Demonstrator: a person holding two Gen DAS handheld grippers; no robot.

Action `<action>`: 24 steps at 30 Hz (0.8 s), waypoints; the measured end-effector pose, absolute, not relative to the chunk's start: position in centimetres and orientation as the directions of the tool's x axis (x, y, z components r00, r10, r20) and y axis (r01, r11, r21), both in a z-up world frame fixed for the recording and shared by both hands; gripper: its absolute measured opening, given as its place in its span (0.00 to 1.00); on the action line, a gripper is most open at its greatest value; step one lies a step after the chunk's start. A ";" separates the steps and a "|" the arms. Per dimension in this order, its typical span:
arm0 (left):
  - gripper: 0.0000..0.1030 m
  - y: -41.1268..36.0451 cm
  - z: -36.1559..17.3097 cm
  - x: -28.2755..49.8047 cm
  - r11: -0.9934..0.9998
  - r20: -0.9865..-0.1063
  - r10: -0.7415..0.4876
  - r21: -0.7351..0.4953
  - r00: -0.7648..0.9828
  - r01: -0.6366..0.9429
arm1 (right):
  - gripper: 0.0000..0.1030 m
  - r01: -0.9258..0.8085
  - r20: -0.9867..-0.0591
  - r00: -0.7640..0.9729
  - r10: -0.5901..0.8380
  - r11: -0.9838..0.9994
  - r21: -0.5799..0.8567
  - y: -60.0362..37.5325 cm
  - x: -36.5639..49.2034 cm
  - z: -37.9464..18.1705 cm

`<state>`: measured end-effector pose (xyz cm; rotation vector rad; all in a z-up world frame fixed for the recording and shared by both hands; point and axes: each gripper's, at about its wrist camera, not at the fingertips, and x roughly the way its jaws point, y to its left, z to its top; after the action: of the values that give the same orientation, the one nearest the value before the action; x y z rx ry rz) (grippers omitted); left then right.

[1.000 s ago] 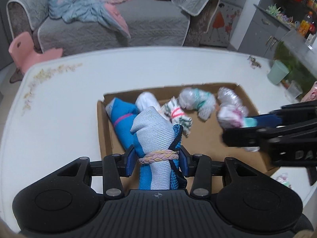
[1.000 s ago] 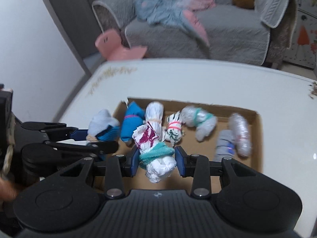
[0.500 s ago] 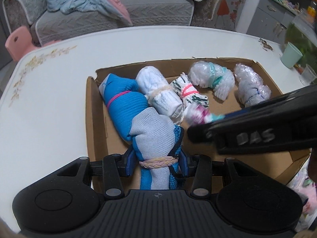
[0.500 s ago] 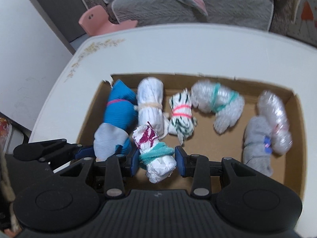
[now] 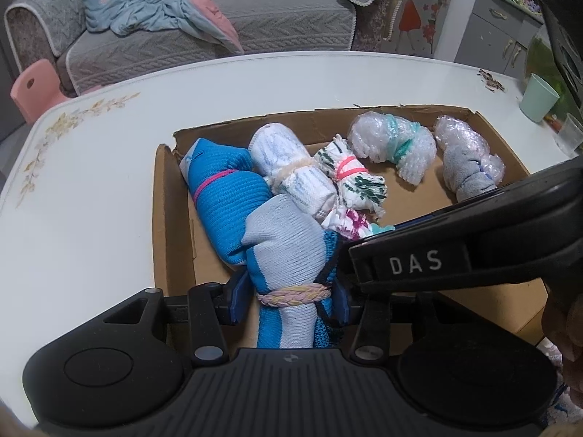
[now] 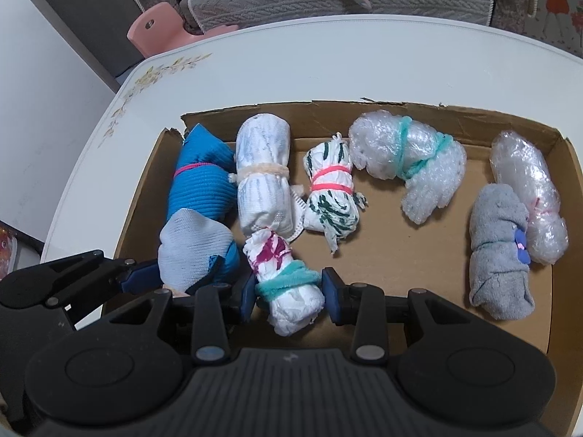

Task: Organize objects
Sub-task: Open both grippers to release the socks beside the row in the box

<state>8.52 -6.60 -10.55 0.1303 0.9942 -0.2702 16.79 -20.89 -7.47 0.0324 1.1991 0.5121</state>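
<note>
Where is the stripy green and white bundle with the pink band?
In the right wrist view the green-striped bundle lies near the middle of the cardboard box, between the white roll on its left and the bubble-wrap bundle on its right.

A home living room: a grey quilted sofa strewn with clothes, behind a white floral-edged table.

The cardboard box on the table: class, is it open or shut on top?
Open. The cardboard box has no lid or flaps over it; its brown floor and the tied bundles lying inside, such as the bubble-wrap roll, show from above.
</note>
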 end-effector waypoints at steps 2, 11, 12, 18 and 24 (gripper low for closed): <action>0.61 -6.4 -10.5 8.6 0.962 -0.840 -0.156 -0.010 0.519 0.274 | 0.34 -0.357 -0.880 0.265 0.394 0.888 0.290 -21.0 17.3 -7.4; 0.72 -5.9 -10.1 8.6 0.967 -0.833 -0.153 -0.015 0.532 0.254 | 0.37 -0.327 -0.883 0.260 0.390 0.896 0.300 -21.5 17.3 -7.1; 0.73 -5.9 -10.0 8.5 0.967 -0.831 -0.154 -0.016 0.534 0.255 | 0.37 -0.320 -0.881 0.261 0.394 0.897 0.306 -21.7 17.3 -7.0; 0.75 -5.9 -9.0 8.3 0.968 -0.824 -0.142 0.001 0.548 0.251 | 0.38 -0.298 -0.875 0.262 0.407 0.896 0.328 -22.2 17.1 -6.7; 0.77 -6.0 -8.0 8.1 0.965 -0.813 -0.153 -0.001 0.562 0.262 | 0.39 -0.283 -0.868 0.268 0.419 0.895 0.345 -21.9 17.5 -6.3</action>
<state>8.08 -6.00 -8.03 0.1253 0.9437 -0.2452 17.51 -21.91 -6.31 0.1301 1.2108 0.4750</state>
